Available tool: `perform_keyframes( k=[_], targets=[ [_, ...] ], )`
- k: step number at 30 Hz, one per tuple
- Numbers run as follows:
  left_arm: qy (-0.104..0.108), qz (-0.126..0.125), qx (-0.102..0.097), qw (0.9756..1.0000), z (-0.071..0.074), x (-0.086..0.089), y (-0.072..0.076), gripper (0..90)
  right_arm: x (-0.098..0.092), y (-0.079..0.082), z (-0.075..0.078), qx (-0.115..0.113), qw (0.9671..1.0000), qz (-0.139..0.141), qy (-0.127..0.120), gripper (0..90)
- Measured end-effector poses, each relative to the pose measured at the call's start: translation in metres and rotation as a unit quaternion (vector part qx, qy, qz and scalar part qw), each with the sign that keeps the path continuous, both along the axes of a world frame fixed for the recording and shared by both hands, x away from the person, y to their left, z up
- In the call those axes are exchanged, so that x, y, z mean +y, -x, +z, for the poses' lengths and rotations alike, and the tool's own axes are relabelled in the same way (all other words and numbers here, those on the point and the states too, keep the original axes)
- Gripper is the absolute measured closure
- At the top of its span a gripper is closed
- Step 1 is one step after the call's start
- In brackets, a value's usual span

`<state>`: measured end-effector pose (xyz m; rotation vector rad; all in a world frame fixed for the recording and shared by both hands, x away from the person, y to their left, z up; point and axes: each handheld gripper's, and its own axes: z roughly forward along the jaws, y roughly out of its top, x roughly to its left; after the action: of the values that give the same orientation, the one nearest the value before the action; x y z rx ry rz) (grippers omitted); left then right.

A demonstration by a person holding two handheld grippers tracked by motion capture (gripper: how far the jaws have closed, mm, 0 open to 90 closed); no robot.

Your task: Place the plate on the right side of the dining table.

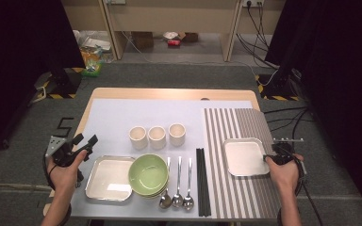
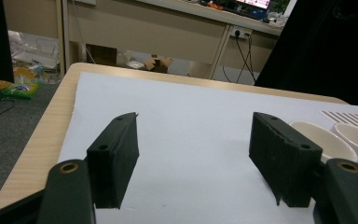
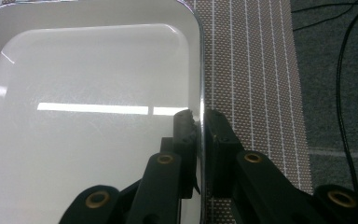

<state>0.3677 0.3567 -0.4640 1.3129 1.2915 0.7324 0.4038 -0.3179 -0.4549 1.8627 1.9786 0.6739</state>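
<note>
Right tongs [image 3: 199, 122] pinch glossy square plate [image 3: 93, 107] rim — left tongs [image 2: 193, 161] spread wide, empty.

— What's the tray like from my seat?
— I see a square white tray [image 1: 245, 157] with rounded corners, empty, lying flat on the striped mat [image 1: 238, 123], right side of the counter [image 1: 169, 93].

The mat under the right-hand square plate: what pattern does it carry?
The mat has grey-brown and white stripes, clearest in the high view.
</note>
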Motion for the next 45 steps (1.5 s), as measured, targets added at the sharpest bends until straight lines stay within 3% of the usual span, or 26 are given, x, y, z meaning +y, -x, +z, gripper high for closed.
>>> perform_keyframes(
  k=[14,26,37,45],
  targets=[
    [-0.001,0.000,0.000,1.0000,0.000,0.000,0.000,31.9,0.002,0.002,0.000,0.000,1.0000,0.001,0.008,80.2],
    [-0.003,-0.003,0.001,1.0000,0.000,-0.001,0.000,30.9,0.006,0.004,0.015,-0.034,0.9994,-0.004,0.000,70.9],
    [-0.004,-0.009,0.006,0.9999,0.000,-0.002,0.000,29.5,0.031,0.011,0.035,-0.070,0.9968,0.035,-0.015,69.9],
    [-0.005,-0.013,0.011,0.9998,-0.002,-0.003,-0.001,28.0,0.065,0.016,0.046,-0.078,0.9936,0.077,-0.026,69.9]
  ],
)
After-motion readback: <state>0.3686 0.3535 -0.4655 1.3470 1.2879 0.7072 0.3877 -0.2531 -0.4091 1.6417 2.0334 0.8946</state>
